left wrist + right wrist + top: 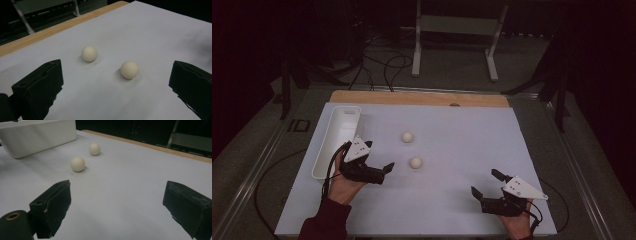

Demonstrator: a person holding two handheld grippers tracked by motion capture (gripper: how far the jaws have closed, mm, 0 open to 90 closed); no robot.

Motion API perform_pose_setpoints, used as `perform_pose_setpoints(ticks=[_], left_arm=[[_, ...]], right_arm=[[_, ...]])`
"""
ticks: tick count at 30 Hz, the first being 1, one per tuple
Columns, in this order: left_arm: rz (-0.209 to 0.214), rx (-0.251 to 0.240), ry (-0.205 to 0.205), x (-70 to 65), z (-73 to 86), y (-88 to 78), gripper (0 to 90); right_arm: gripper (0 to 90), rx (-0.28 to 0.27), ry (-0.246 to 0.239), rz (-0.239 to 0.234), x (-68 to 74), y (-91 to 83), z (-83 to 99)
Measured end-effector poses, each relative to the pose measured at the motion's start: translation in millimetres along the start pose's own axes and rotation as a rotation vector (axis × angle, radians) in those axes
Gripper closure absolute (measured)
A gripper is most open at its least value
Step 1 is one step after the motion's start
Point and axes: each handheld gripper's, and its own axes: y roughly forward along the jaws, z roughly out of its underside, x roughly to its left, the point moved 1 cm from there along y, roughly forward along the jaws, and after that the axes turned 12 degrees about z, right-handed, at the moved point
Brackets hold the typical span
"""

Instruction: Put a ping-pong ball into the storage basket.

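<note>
A: Left gripper (382, 169) jaws spread wide, nothing held, near small cream ball (415, 162) lying on the white sheet (472, 145) just ahead of it. Risk: a jaw nudges it and it rolls off.

B: Right gripper (486, 183) also gaping, empty. Count: 2 balls, second (407, 136) farther back; 1 long white plastic tray (343, 120).

Two white balls (411, 150) between spread left tongs (379, 155) and white tray (336, 141).
</note>
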Motion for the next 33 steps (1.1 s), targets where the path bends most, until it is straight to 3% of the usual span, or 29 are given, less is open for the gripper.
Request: perform_pose_setpoints(ticks=[33], left_arm=[[0.047,0.065,0.032,-4.3,-10.8,26.6,0.0]], right_arm=[[7.8,0.004,-0.004,0.002,-0.1,1.2,1.0]])
